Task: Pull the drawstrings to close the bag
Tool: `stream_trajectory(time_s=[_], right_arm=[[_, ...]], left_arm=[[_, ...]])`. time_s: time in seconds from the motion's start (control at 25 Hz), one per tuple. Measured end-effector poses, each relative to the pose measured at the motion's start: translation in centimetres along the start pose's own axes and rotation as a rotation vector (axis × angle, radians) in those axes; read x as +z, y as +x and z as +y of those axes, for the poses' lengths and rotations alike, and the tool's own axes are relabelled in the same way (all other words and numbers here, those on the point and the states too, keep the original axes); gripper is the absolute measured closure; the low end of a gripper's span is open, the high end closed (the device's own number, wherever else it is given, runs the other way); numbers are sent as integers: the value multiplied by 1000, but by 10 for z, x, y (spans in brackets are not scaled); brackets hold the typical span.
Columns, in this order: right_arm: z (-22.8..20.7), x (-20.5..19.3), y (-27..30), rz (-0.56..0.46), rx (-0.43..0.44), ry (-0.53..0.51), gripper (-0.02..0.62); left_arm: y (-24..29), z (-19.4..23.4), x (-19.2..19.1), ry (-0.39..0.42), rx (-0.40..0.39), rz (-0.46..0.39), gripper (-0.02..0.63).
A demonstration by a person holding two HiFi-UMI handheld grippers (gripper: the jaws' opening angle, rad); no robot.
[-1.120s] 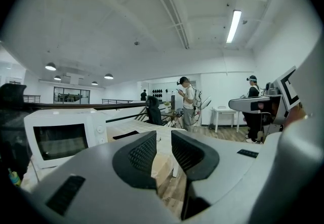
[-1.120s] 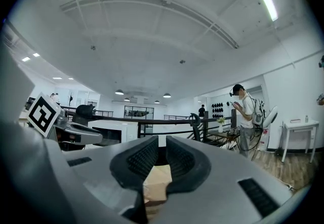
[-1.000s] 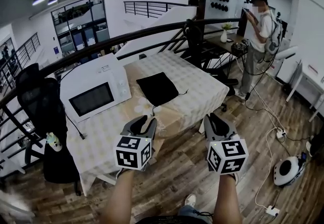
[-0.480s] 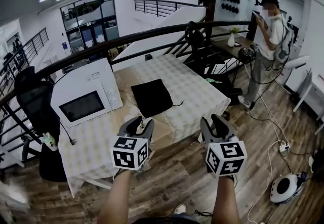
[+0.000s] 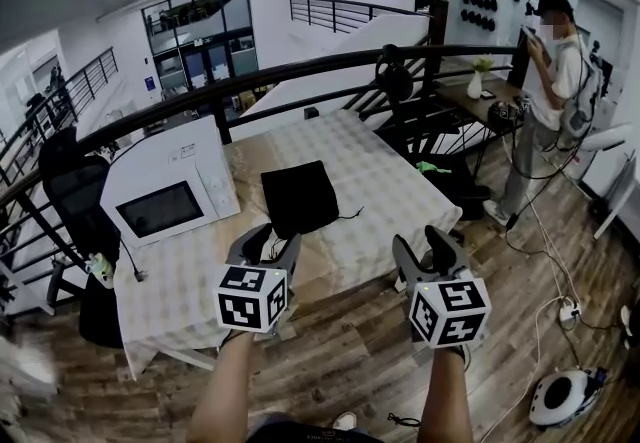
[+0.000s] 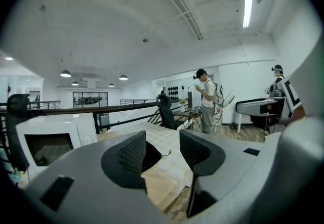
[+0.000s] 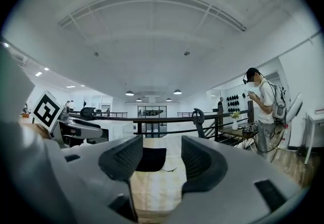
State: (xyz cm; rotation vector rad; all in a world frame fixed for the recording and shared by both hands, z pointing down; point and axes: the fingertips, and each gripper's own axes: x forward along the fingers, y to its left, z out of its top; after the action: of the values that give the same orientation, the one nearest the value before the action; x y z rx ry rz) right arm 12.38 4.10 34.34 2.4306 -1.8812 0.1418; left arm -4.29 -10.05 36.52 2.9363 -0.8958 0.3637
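**Head view.** A black fabric bag (image 5: 299,196), flat and roughly square, lies near the middle of a rectangular table (image 5: 388,187) covered with a pale checked cloth. A thin drawstring (image 5: 349,215) trails from the bag's right side onto the cloth. A white box-shaped microwave (image 5: 165,193) stands on the same table, left of the bag.

The left gripper (image 5: 272,243) and right gripper (image 5: 420,249) are grey moulded shells with dark ribbed pads. Each carries a marker cube at its rear. They are held side by side at the near edge of the table, above a wooden plank floor (image 5: 345,341). Both are well apart from the bag and point toward it almost level. Each sits at the end of a bare forearm (image 5: 225,391) stretched straight forward.

The jaws of both grippers have just been opening and now stand wide apart, with nothing between them. A dark curved railing (image 5: 300,76) runs beyond the table, and a person (image 5: 555,81) stands at far right.
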Motion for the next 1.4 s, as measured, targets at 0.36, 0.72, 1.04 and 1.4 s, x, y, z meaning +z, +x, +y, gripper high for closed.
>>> stream_trajectory(time_s=[0.36, 0.72, 1.04, 1.4], right_arm=[[-17, 0, 19, -6, 46, -10, 371], [-23, 1, 65, 4, 102, -29, 371], [-32, 4, 137, 25, 133, -44, 371], [-25, 25, 240, 35, 174, -68, 371]], left_arm=[[16, 7, 7, -25, 51, -23, 394], [53, 22, 7, -14, 84, -5, 394], [110, 60, 8, -30, 107, 13, 394], [179, 128, 24, -52, 132, 13, 394]])
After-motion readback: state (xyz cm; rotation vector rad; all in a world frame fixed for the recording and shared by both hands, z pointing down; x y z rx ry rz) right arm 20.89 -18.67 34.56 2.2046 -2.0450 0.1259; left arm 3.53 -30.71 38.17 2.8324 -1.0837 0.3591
